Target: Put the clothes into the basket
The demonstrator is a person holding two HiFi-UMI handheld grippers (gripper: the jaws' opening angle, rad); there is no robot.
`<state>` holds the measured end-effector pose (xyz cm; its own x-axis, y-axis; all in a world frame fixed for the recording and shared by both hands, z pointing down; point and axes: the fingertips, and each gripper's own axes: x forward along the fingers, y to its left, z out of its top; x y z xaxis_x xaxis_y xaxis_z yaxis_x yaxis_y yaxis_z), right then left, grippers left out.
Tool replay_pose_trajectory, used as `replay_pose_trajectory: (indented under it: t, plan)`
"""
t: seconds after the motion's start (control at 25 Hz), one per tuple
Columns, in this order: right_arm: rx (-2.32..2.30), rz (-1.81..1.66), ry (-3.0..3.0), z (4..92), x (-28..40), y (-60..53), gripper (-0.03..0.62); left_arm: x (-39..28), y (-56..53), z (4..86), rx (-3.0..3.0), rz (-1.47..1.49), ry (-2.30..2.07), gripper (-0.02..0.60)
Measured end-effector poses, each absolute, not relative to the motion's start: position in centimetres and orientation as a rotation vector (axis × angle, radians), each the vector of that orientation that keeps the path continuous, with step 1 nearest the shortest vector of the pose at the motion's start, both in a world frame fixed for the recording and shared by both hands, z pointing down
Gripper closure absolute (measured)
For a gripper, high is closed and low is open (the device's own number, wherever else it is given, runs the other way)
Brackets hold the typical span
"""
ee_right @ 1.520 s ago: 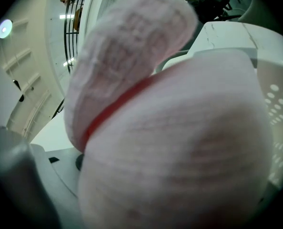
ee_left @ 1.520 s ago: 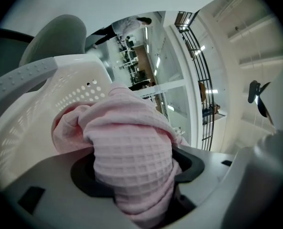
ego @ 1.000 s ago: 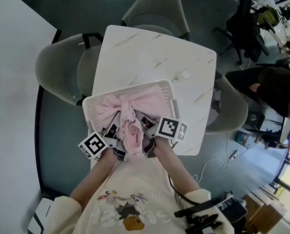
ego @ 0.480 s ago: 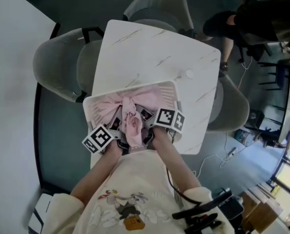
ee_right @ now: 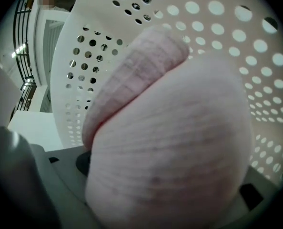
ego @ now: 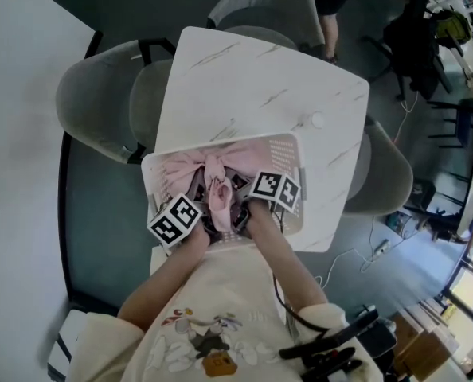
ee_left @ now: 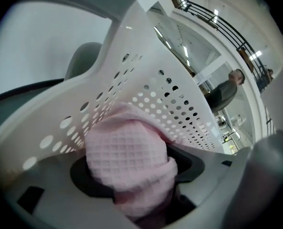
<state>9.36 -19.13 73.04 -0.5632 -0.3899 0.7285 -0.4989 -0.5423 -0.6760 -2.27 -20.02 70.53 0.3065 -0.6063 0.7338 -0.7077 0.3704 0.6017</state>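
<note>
Mostly in: pink clothes (ego: 218, 173) lie bunched inside the white perforated basket (ego: 291, 146), which sits at the near edge of the worktop (ego: 252, 78).

- Left tool (ego: 206, 223): clenched on a wad of waffle-weave pink cloth, with the basket wall just behind it.
- Right tool (ego: 241, 210): clenched on a smoother, ribbed pink fold. The cloth bulges past the jaws and fills nearly all of the right gripper view.
- Both tools are low over the basket's near side, close together, with a strip of cloth between them.

Risks, as I judge them:
- The strip between the tools seems to run up to the near rim. Let go there and it may drape over the edge and drag out.
- The basket looks light and sits close to the worktop edge. Pushing down or towards you could tip or slide it off.
- Cloth could snag on a jaw as you open and lift out with it.

Hard to make out:
- The basket floor.
- The near rim under your hands.
- The right jaw tips, buried in cloth.
- Whether this is one garment or several.
</note>
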Motion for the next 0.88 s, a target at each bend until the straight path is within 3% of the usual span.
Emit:
replay_pose_trajectory:
  t: [0.36, 0.88]
  plan:
    - [1.562, 2.078, -1.300, 77.2, 12.1, -17.9, 0.266, -1.2, -19.3, 76.7, 1.276, 0.359, -1.400, 0.265]
    - [1.523, 1.980, -1.286, 79.4, 12.4, -18.0, 0.266, -0.9, -18.9, 80.6, 1.266, 0.459, -1.406, 0.265]
